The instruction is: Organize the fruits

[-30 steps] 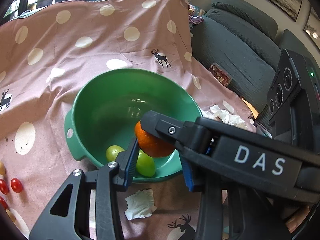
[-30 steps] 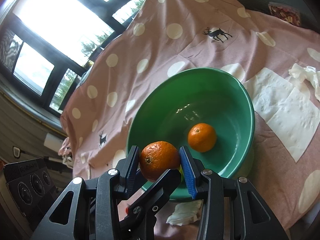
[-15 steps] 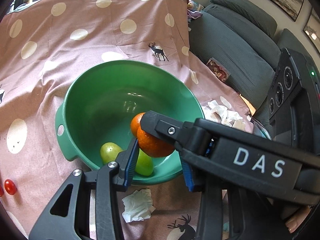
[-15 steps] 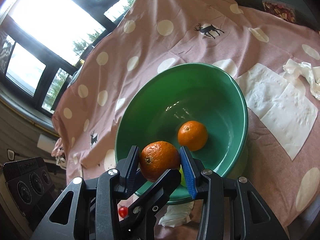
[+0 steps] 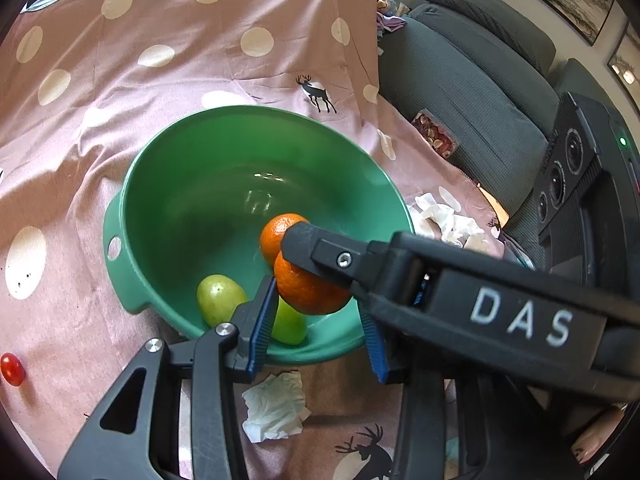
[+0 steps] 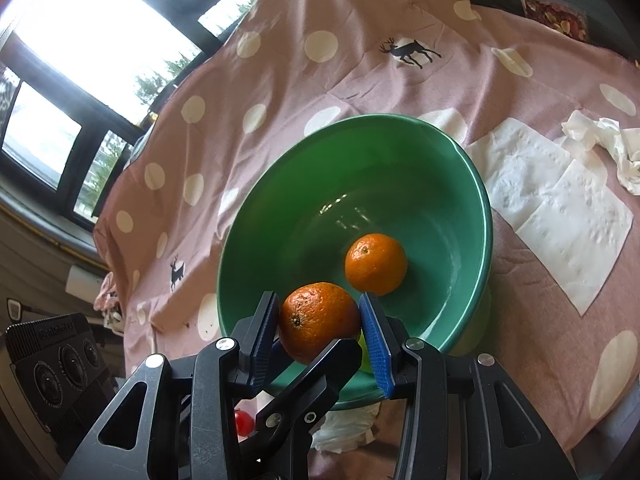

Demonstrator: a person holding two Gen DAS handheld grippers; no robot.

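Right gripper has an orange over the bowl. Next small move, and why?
Probably lower it slightly and open the jaws. The right gripper clamps the orange just above the green bowl's near rim, another orange already lies inside, and the space below looks free.

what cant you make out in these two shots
- Left wrist view: whether the left gripper presses the held orange; the right gripper crosses in front of its far pad.
- Left wrist view: the nearer green fruit, half behind the left gripper and the orange.
- Right wrist view: the cherry tomato, mostly behind the grippers.
- Both views: the packet on the sofa, too small to read.
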